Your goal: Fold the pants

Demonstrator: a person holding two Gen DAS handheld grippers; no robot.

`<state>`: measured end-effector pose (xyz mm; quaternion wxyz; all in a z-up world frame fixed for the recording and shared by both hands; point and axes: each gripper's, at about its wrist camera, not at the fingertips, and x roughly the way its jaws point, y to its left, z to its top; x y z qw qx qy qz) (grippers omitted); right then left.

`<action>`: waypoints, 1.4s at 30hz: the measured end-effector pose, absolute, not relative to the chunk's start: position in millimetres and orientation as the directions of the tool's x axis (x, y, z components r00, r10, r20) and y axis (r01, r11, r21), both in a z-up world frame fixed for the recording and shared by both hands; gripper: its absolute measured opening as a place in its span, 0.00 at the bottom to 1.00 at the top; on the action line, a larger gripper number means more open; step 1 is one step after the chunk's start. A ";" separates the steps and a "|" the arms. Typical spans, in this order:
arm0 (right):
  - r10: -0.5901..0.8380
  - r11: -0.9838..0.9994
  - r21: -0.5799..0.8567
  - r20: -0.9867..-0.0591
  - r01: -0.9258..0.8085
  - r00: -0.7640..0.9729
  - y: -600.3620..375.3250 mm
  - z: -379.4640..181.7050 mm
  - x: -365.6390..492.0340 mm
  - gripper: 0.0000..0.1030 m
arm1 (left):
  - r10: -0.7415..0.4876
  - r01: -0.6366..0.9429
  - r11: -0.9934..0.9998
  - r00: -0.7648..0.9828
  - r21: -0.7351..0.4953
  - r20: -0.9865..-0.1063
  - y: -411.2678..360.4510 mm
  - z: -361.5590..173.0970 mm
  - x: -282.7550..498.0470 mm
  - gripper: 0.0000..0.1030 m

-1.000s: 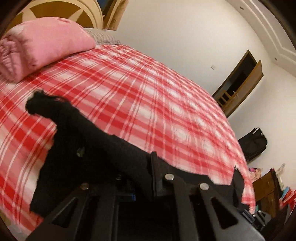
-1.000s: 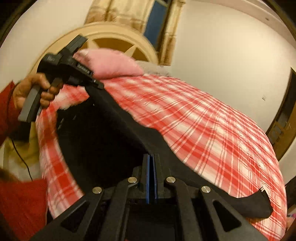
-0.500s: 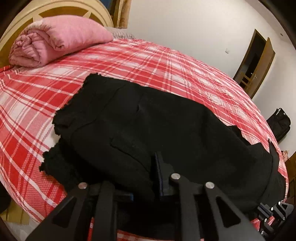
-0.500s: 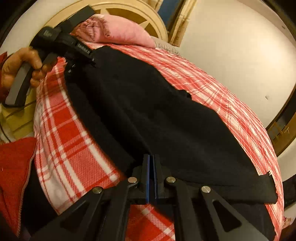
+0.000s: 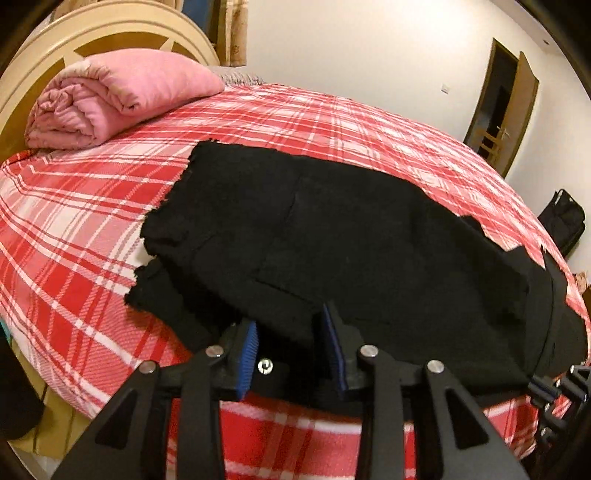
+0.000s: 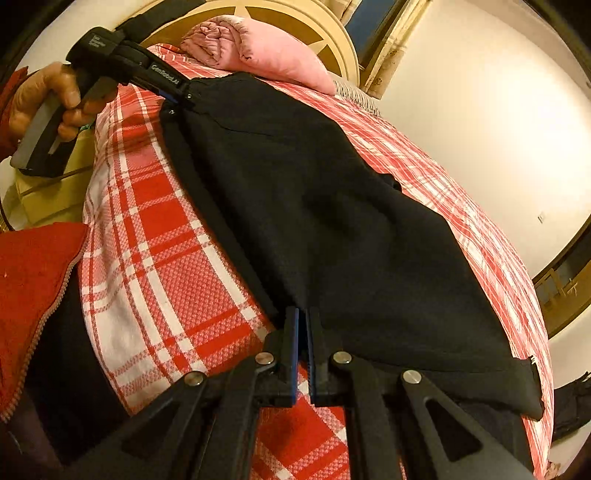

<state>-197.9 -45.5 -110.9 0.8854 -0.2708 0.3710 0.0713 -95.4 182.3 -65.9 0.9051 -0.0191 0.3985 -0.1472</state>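
Black pants (image 5: 332,236) lie folded over on the red plaid bed (image 5: 92,229), upper layer over lower. My left gripper (image 5: 291,332) is open, its blue pads either side of the pants' near edge with cloth between them. In the right wrist view the pants (image 6: 332,221) stretch from the left gripper (image 6: 177,96) at the far end down to my right gripper (image 6: 303,325). The right gripper's jaws stand almost together, a thin gap between the blue pads, with the pants' edge at their tips.
A rolled pink blanket (image 5: 118,96) lies by the round headboard (image 5: 92,33). A black bag (image 5: 561,221) sits on the floor at right near a door (image 5: 498,103). The person's red jacket (image 6: 29,295) is at the bed's near edge.
The pants were lifted and swung over, and now lie flat on the bed. The left gripper has opened from a shut grip. The right gripper's pads have parted slightly.
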 end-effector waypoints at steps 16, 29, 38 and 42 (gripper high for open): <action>0.063 0.887 -0.285 -0.705 -0.363 0.707 -53.5 -82.3 -216.8 0.00 | -0.392 0.127 0.900 0.654 -0.416 -0.647 198.4 -53.7 -73.5 0.10; 0.127 0.985 0.005 -0.683 -0.170 0.719 -92.2 -67.4 -188.8 0.01 | -0.284 0.098 0.949 0.680 -0.301 -0.676 206.8 -54.7 -88.4 0.15; 0.121 0.931 0.335 -0.657 0.145 0.744 -196.3 -57.2 -198.0 0.02 | -0.180 0.108 0.982 0.788 -0.156 -0.588 202.8 -15.3 -97.7 0.28; -0.003 0.836 0.436 -0.603 0.333 0.797 -271.7 -33.2 -211.6 0.11 | -0.198 0.148 0.980 0.794 -0.133 -0.575 180.0 -14.7 -78.3 0.42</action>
